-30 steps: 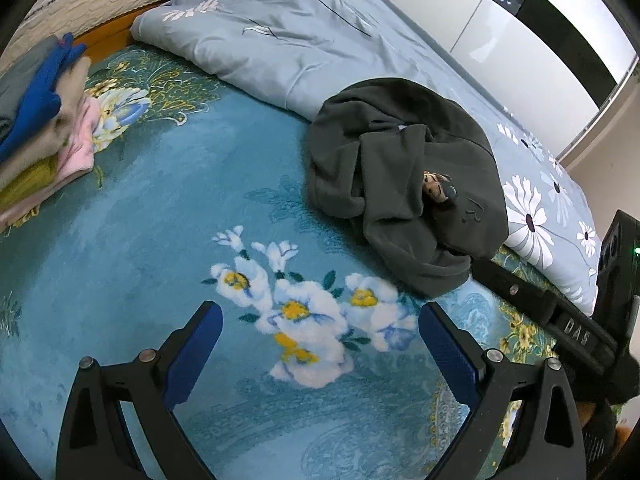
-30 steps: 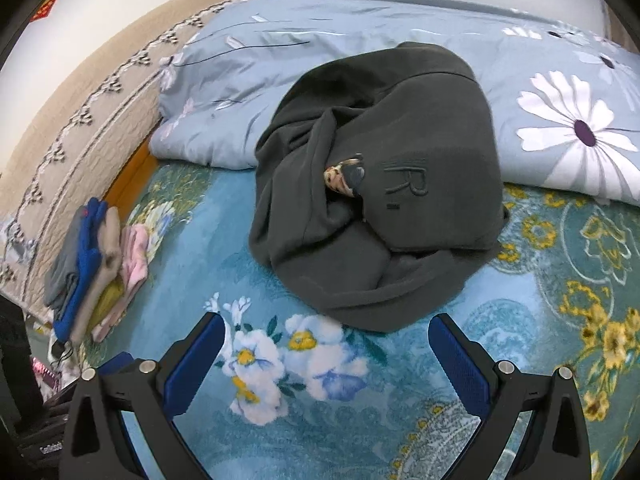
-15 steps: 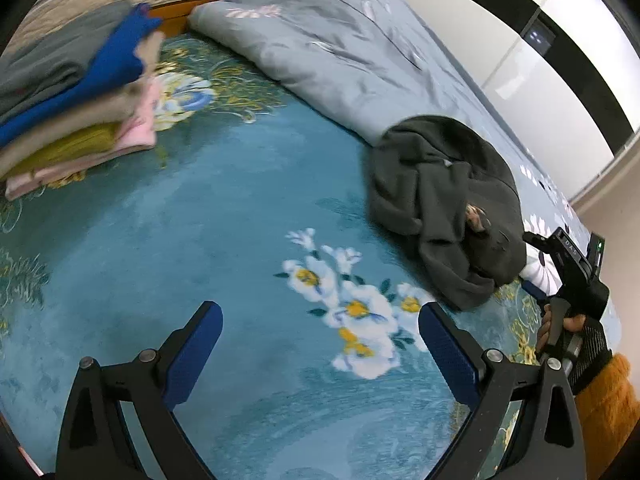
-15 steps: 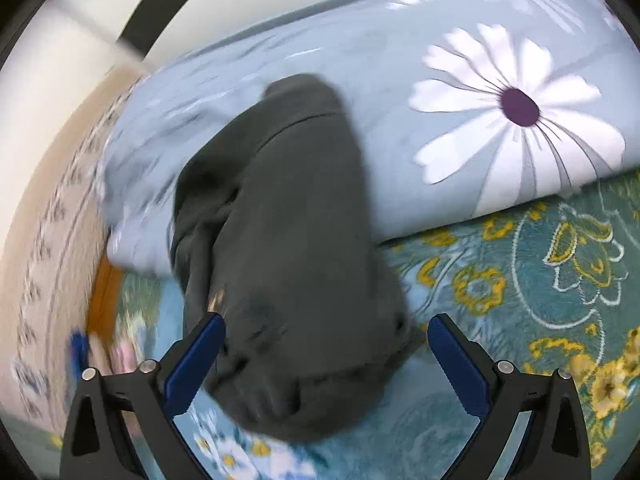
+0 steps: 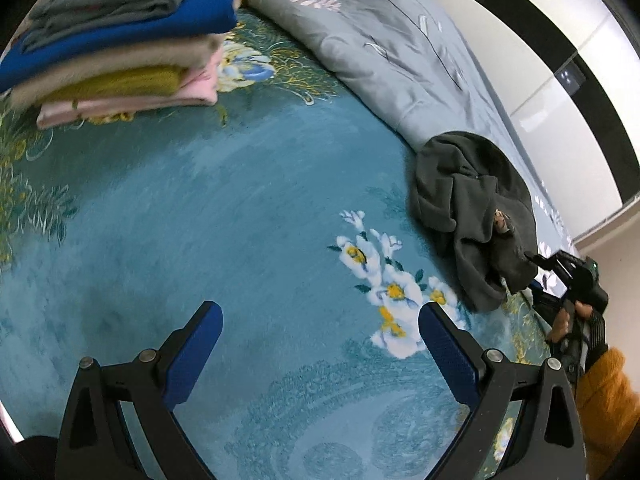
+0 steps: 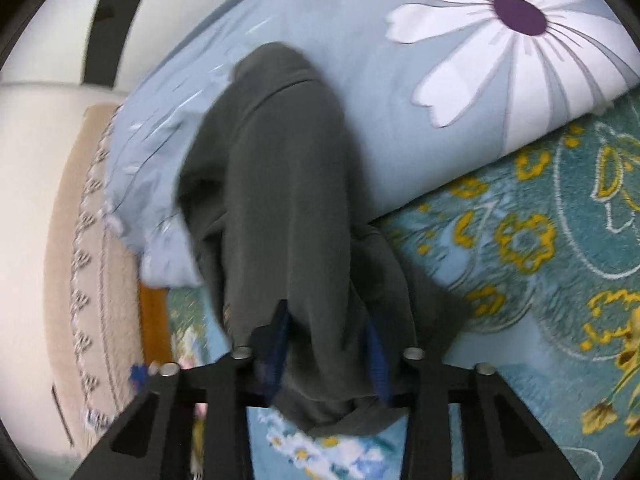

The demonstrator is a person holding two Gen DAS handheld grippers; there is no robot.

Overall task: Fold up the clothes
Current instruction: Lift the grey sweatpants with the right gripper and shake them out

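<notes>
Now my right gripper [image 6: 326, 344] pinches a fold of the crumpled dark grey fleece garment [image 6: 280, 208] lying against the pale blue floral duvet [image 6: 400, 92]; my left gripper [image 5: 320, 340] hangs wide open, empty, above the teal flowered bedspread [image 5: 240, 216].

A bed [image 5: 208, 208] covered by a teal floral blanket [image 5: 280, 184], a pale blue flower-print duvet [image 5: 384, 48] bunched along its far side. Beige patterned headboard [image 6: 76, 240] at one end; white glossy wardrobe doors [image 5: 552, 92] with black trim beyond.

right tongs [image 6: 326, 344] | clamped, apparently, on dark grey garment [image 6: 280, 184] | quilt [image 6: 400, 92] behind
</notes>
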